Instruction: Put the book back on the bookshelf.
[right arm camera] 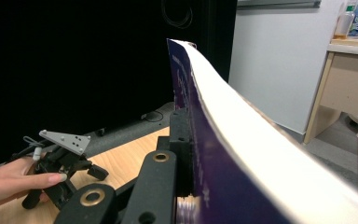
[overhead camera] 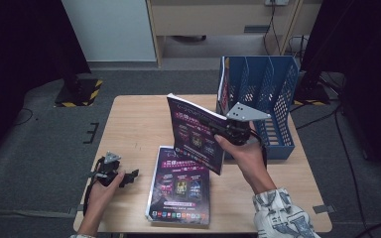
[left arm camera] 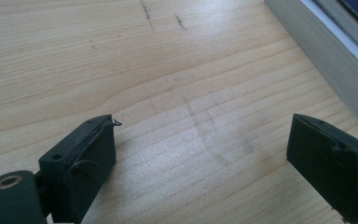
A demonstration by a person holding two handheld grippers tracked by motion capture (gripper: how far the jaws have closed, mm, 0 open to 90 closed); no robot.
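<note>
The left gripper (overhead camera: 113, 172) rested on the table (overhead camera: 134, 124) near its front left corner, held by the person's left hand (overhead camera: 100, 191). In the left gripper view its jaws stood wide apart over bare wood, gripping nothing, with the edge of a flat magazine (left arm camera: 326, 60) at the upper right. That flat magazine (overhead camera: 180, 186) lay face up on the table just right of the left gripper, its lower edge at the front edge of the table. Above it and to the right, the raised magazine (overhead camera: 196, 133) was held off the table, tilted, cover toward the camera. The right gripper (overhead camera: 226, 130) was clamped on its right edge, and the right gripper view showed the pages (right arm camera: 233, 135) bowing between the jaws. Whether the magazine touched the blue file rack (overhead camera: 273, 94) just behind it could not be told with certainty
</note>
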